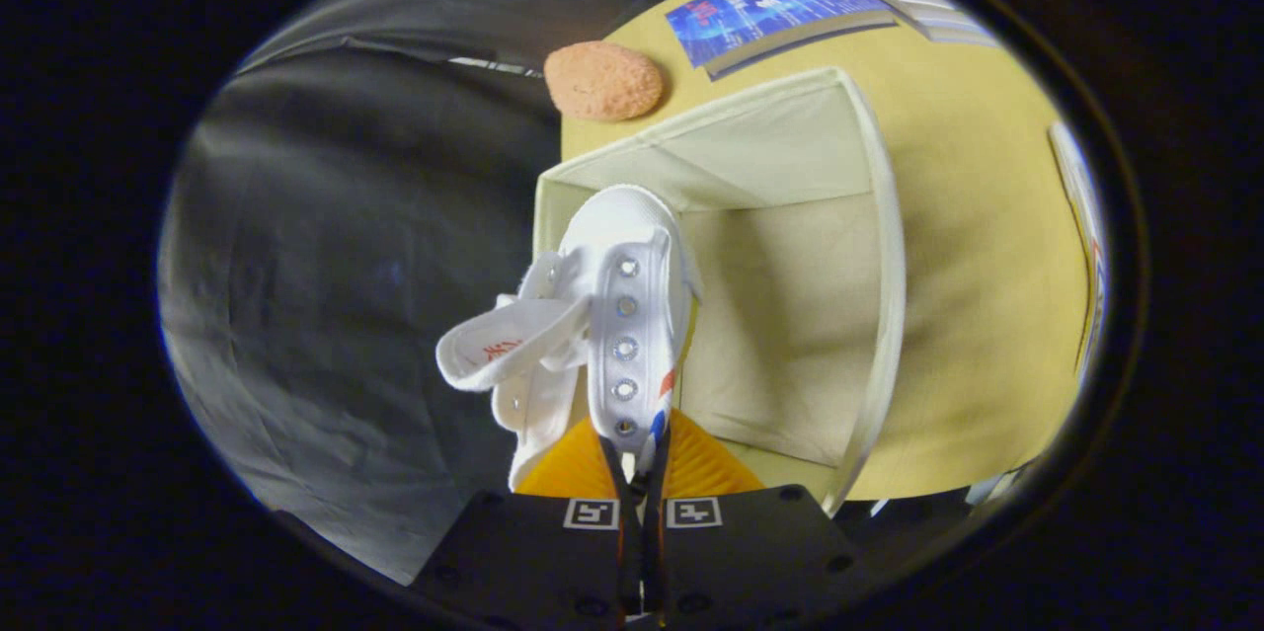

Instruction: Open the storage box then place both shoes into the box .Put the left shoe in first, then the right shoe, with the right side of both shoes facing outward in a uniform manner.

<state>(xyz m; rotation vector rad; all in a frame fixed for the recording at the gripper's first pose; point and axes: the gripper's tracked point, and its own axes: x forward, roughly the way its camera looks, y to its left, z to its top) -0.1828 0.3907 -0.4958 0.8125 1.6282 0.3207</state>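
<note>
Dark booth cloth to the left, yellow table (978,315) on the right. White canvas shoe (617,315) pinched at its eyelet edge by the nearly closed gripper (642,473), hanging over the open storage box (790,246). Probably light, soft, floppy; best gripped at that stiffer laced rim.

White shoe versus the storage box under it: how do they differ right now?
The white shoe is held in the air, its eyelet edge pinched by the gripper fingers; the storage box rests on the yellow table. The shoe is bright white with metal eyelets; the box is plain cream fabric. The shoe hangs at the box's near-left corner, toe pointing away; the box is open and looks empty. Both are pale cloth.
</note>
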